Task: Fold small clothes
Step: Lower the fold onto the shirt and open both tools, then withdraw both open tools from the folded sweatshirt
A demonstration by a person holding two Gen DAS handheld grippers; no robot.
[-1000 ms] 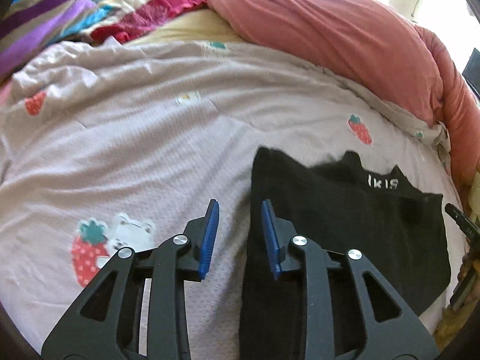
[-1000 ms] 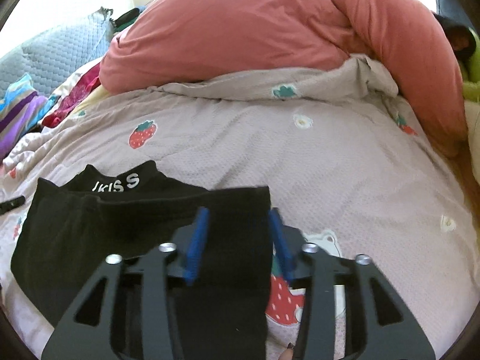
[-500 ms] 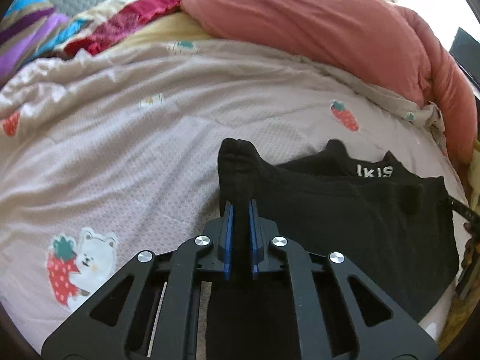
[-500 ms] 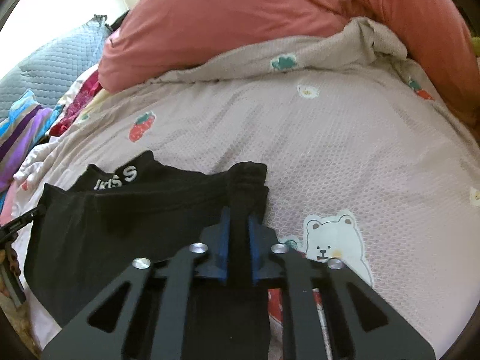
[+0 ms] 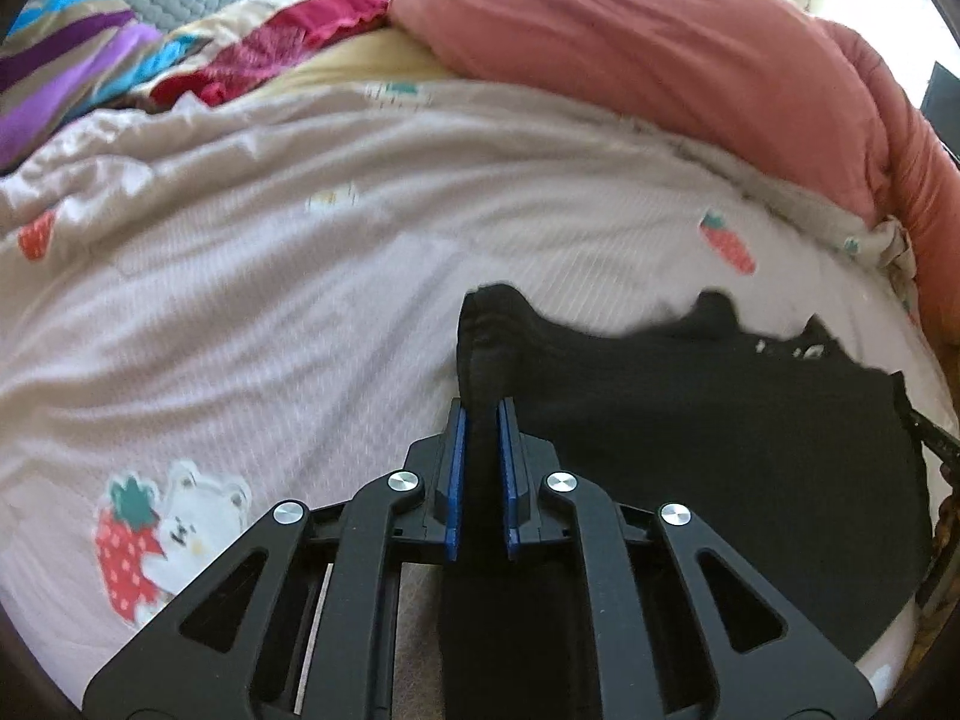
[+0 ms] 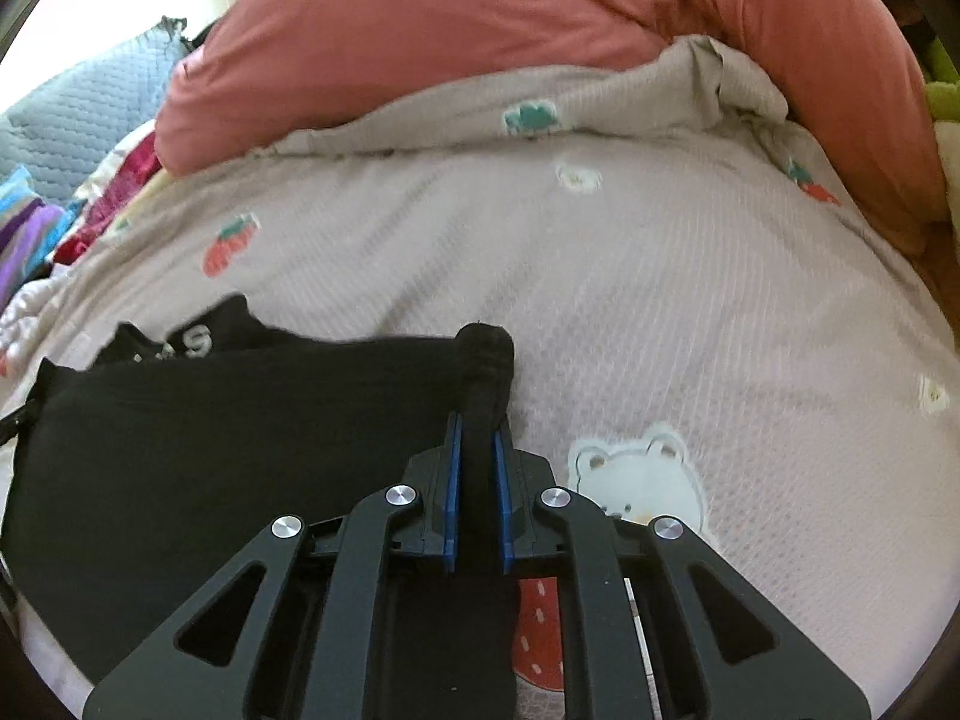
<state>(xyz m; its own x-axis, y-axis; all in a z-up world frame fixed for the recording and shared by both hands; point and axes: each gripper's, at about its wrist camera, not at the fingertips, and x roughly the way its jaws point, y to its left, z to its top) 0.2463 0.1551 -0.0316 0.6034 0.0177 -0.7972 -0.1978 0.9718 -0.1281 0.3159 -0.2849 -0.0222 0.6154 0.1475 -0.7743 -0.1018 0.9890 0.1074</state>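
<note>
A small black garment (image 5: pixel 720 420) with white lettering on its waistband lies on a pale printed bedsheet (image 5: pixel 270 300). My left gripper (image 5: pixel 480 414) is shut on the garment's left corner, which bunches up between the blue pads. My right gripper (image 6: pixel 477 420) is shut on the garment's right corner (image 6: pixel 486 354); the rest of the garment (image 6: pixel 240 420) spreads to its left. The lettered waistband (image 6: pixel 192 342) lies at the far edge. The cloth under both grippers is hidden.
A large pink duvet (image 5: pixel 660 60) is heaped along the far side of the bed and also shows in the right wrist view (image 6: pixel 480 30). Striped and red fabrics (image 5: pixel 180 60) are piled at the far left. A dark object (image 5: pixel 930 438) sits at the right edge.
Both grippers were open over the garment's corners a second ago and have closed on them. The pinched corners have since lifted slightly and the views have shifted forward.
</note>
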